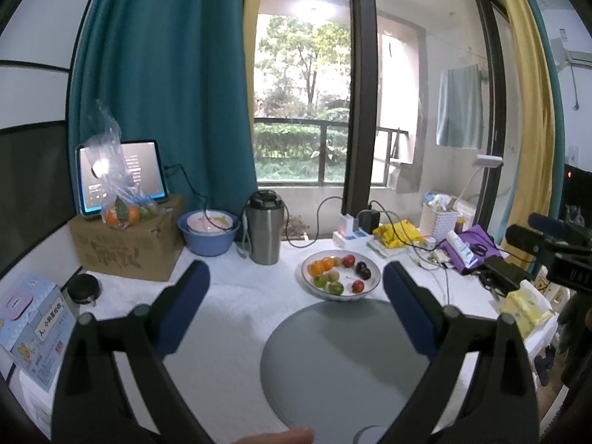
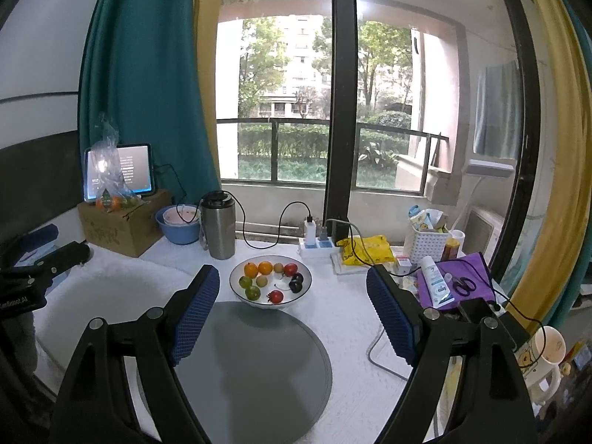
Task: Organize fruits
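Both grippers held above the near edge of the worktop (image 2: pixel 347 318), nothing between the fingers on either. Left gripper (image 1: pixel 296 285): fingers spread wide, empty. Right gripper (image 2: pixel 292 288): fingers spread wide, empty.

White bowl (image 2: pixel 236 277) sits mid-worktop, touching the far edge of a round grey mat (image 2: pixel 259 362). The mat carries nothing.

Bowl contents, counted from the right wrist view, nine fruits:
- 2 oranges (image 2: pixel 258 268) at the far left rim
- 2 green fruits (image 2: pixel 248 287) at the left and near left
- 2 tan-brown fruits (image 2: pixel 262 280), one mid-bowl, one at the far side
- 2 red fruits (image 2: pixel 275 296), one at the far side, one at the near rim
- 2 dark plums (image 2: pixel 296 282) at the right, touching each other

That makes ten by colour; one tan fruit is small and I cannot be sure of the total.

Far left corner: cardboard box (image 1: pixel 125 248) with a tablet (image 1: pixel 122 175) propped on top and a clear plastic bag (image 1: pixel 118 199) in front of it. The bag holds oranges and something green; count unclear.

Beside the box, a blue basin (image 1: pixel 207 244) with a pink bowl (image 1: pixel 212 222) nested inside. Next to it, one steel flask (image 1: pixel 263 227), upright, lid on.

Far right: a white basket (image 2: pixel 425 244) stuffed with small packets, a yellow bag (image 2: pixel 366 249), a power strip (image 2: pixel 316 246), a purple cloth (image 2: pixel 458 281) with scissors (image 2: pixel 464 285) and a tube (image 2: pixel 434 283) lying on it.
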Motion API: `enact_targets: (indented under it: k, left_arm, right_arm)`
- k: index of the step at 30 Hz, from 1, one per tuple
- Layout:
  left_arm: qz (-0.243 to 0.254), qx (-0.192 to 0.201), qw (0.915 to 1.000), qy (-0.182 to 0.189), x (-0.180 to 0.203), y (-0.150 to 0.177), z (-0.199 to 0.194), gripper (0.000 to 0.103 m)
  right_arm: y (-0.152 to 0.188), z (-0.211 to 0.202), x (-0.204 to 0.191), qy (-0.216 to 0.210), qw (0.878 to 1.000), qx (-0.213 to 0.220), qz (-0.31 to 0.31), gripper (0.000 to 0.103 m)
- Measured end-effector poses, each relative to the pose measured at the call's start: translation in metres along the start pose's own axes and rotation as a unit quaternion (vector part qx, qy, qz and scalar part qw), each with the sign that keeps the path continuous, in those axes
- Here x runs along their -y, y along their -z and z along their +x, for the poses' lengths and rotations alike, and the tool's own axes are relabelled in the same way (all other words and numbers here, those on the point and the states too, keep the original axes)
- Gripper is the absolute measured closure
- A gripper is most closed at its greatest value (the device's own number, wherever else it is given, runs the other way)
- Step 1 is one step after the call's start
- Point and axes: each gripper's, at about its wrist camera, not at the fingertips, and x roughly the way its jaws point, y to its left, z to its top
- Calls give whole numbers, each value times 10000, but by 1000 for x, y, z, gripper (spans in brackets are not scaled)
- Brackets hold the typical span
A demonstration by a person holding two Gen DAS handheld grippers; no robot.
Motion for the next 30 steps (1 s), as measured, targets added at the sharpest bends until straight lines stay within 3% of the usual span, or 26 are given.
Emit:
enact_targets:
  k: [30]
  left_arm:
    - [-6, 11, 10000, 73, 7, 0, 3, 7]
  right_arm:
    - [1, -2, 0, -7, 10000, 10, -19, 19]
